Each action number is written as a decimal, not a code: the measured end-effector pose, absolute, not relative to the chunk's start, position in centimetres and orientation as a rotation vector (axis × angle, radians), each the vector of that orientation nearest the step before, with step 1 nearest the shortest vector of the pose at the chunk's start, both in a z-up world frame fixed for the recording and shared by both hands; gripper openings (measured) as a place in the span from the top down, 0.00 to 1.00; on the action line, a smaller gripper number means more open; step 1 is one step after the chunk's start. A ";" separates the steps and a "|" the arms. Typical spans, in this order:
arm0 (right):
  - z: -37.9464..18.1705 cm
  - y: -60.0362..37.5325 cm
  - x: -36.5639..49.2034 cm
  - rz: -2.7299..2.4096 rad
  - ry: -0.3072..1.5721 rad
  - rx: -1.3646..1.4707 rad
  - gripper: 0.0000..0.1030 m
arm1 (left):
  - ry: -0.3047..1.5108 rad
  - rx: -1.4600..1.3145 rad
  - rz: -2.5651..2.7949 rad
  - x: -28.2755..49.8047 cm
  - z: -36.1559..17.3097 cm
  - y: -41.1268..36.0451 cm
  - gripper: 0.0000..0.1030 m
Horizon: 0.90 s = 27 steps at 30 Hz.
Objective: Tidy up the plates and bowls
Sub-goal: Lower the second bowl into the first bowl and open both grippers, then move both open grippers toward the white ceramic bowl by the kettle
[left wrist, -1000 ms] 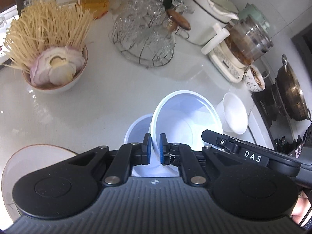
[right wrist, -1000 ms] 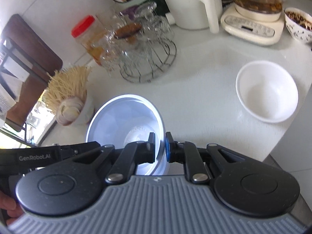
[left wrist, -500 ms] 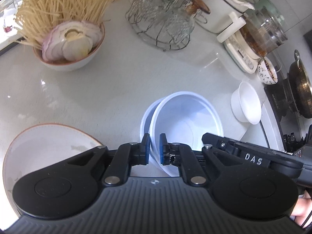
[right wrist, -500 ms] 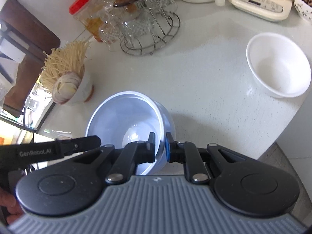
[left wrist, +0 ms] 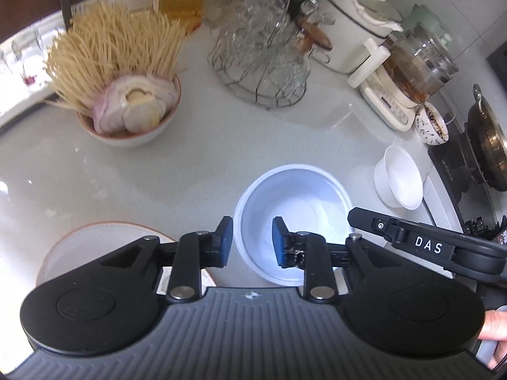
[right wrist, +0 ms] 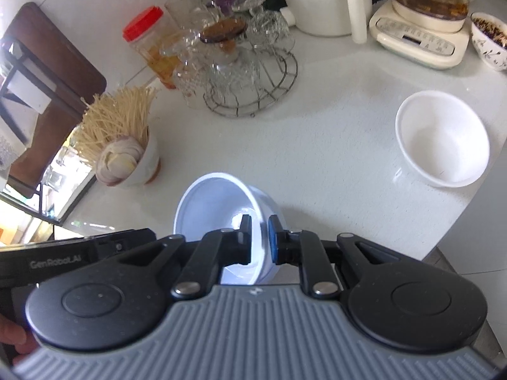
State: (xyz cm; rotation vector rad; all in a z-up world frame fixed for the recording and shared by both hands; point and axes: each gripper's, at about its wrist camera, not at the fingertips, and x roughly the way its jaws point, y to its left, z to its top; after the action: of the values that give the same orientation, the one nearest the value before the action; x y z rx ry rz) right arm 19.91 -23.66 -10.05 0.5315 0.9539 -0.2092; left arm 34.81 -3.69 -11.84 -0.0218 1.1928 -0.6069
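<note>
Straddling the near left rim of the pale blue bowl (left wrist: pixel 293 212), the left gripper (left wrist: pixel 250 240) has its jaws apart, one blue pad outside the wall and one inside, neither clearly touching. In the right wrist view the right gripper (right wrist: pixel 259 240) has its jaws drawn close on the right wall of the same bowl (right wrist: pixel 218 209), clamping it, and the bowl sits tilted on the white counter (right wrist: pixel 332 158). An empty white bowl (right wrist: pixel 442 137) stands well apart at two o'clock from the blue one. A rimmed plate (left wrist: pixel 95 240) lies at nine o'clock, partly under the left gripper. At eleven o'clock a bowl of noodles and onion (left wrist: pixel 126 107) rests, with a wire rack of glasses (left wrist: pixel 259 63) at twelve.
</note>
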 end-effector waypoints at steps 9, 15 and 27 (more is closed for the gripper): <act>-7.7 -23.2 19.2 -0.240 0.867 0.481 0.85 | 1.108 0.000 -0.638 34.2 -8.9 -3.2 0.68; -5.5 -22.8 18.4 -0.260 0.779 0.434 0.85 | 1.055 0.012 -0.651 33.9 -7.1 -3.0 0.68; -3.1 -23.4 16.6 -0.369 0.657 0.385 0.35 | 0.968 0.028 -0.697 33.3 -4.3 -3.4 0.51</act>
State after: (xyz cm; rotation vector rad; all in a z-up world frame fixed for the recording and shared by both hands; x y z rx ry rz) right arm 16.60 -23.37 -3.11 0.3848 0.6574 -0.3694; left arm 33.25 -3.42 -4.35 0.0280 0.9676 -0.6974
